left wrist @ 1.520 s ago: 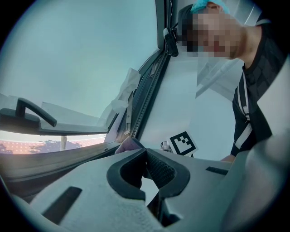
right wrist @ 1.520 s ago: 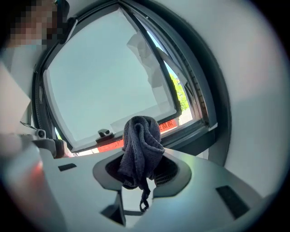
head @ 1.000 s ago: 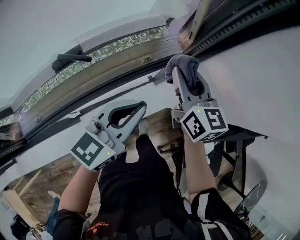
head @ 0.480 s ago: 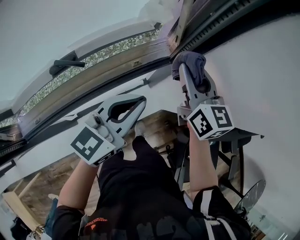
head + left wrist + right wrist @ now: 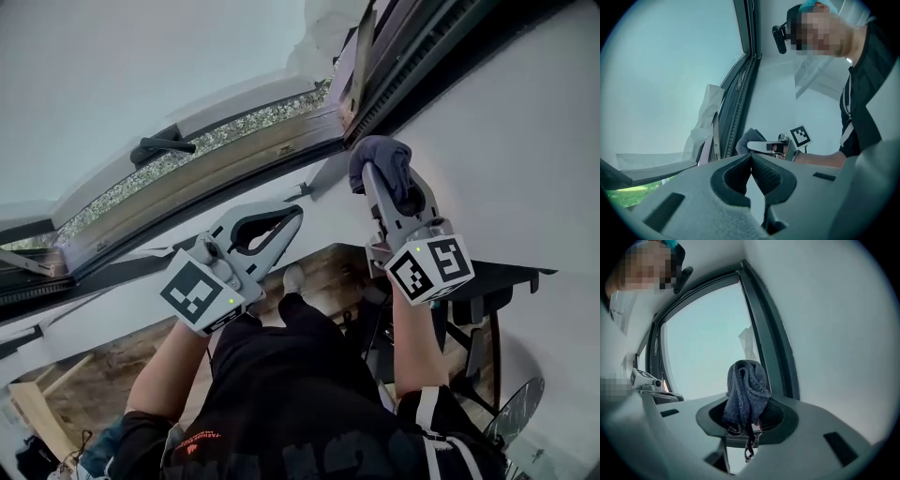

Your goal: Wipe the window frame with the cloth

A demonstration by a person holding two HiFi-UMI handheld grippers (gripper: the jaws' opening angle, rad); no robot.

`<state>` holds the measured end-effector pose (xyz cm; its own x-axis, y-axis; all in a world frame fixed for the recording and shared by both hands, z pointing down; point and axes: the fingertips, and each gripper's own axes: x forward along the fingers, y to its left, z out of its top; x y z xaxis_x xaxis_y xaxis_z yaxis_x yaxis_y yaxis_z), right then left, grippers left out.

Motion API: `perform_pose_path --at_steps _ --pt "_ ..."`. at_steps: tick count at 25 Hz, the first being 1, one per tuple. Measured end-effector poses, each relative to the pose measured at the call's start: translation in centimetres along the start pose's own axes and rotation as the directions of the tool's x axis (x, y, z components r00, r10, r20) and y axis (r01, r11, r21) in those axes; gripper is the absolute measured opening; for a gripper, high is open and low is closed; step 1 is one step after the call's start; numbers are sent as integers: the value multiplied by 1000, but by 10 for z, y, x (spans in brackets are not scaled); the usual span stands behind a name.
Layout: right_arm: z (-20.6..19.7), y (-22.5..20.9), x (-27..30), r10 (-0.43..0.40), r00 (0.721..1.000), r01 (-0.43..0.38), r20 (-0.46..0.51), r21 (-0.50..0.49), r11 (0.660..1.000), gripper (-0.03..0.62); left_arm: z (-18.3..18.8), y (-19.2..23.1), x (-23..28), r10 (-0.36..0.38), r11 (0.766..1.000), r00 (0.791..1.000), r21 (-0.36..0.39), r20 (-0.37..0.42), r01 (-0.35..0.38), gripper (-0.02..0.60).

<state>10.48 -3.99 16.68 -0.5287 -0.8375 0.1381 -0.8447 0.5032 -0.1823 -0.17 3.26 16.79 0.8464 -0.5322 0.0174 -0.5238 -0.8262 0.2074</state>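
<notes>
The window frame (image 5: 419,54) is the largest thing here: a dark upright member that meets a lower rail in a corner. A dark window handle (image 5: 161,147) lies on the rail, well left of this corner.

Below the rail we hold the left gripper (image 5: 295,214). Its jaws are together, tip against tip, and nothing is between them. It is well apart from the frame and does no work at this moment.

The right gripper (image 5: 386,192) is raised toward the corner of the frame, and its jaws are closed on the cloth (image 5: 380,159). In the right gripper view the cloth (image 5: 746,385) stands in front of the upright member. It seems to be just beside the frame, but we cannot tell if it touches it.

The cloth is grey, with a knitted or waffle surface, and it is gathered into a thick bundle. We judge it soft, light and limp, so it will fold around the edges of the frame easily, but it can also slip out if it is pulled hard. The jaws grip its gathered lower part, and the rounded bundle stands out beyond the tips, with a thin loose end hanging below. We think this hold is good, because the fabric, not the jaws, should meet the frame.
</notes>
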Motion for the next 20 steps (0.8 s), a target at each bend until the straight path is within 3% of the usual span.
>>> perform_pose_path --at_steps 10,20 --pt "19 42 -3 123 992 -123 29 -10 992 118 12 -1 -15 33 998 999 45 -21 -32 20" --pt "24 87 -5 188 982 -186 36 -39 982 118 26 -9 -29 24 996 1000 84 -5 -24 20"
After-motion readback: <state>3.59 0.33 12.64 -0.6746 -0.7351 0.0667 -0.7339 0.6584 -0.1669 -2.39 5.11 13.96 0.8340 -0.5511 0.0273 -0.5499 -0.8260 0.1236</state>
